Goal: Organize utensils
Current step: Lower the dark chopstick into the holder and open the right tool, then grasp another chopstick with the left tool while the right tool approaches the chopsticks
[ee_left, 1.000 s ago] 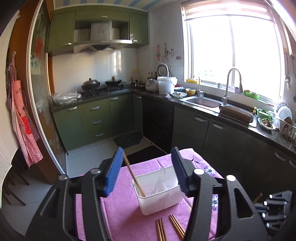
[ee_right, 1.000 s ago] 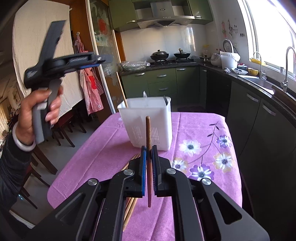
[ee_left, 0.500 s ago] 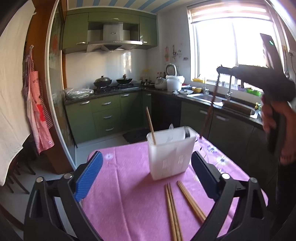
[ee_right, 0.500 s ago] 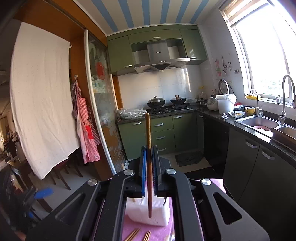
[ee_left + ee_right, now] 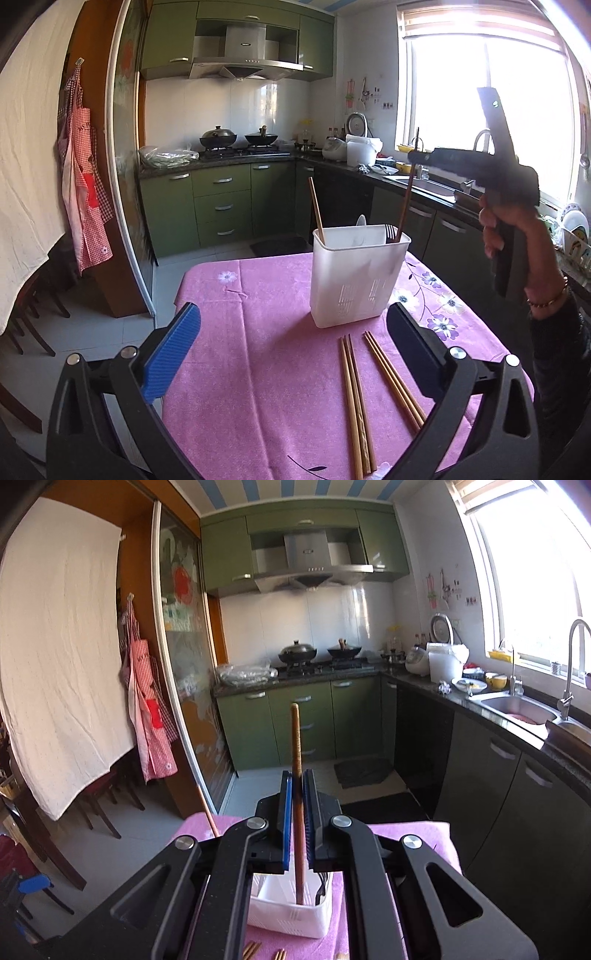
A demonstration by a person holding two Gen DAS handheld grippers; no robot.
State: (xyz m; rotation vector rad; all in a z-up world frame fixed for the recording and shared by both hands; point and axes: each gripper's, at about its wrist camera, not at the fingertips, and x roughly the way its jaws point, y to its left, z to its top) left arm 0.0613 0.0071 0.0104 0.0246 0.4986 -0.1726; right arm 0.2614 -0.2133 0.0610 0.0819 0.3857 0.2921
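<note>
A white slotted utensil holder stands on the pink tablecloth. One light chopstick leans in its left end, and a spoon and a fork stick up inside. Several chopsticks lie on the cloth in front of it. My left gripper hovers over the near table, its jaws opening wide with nothing between them. My right gripper is shut on a dark chopstick held upright, its lower tip inside the holder. In the left wrist view that right gripper hangs above the holder's right end.
Dark cabinets and a counter with a sink run along the right of the table. Green cabinets and a stove stand at the back. A sliding glass door, hanging aprons and chairs are to the left.
My left gripper opened wide, let go of the light chopstick in the holder and drew back. My right gripper rose with the dark chopstick and moved over the holder.
</note>
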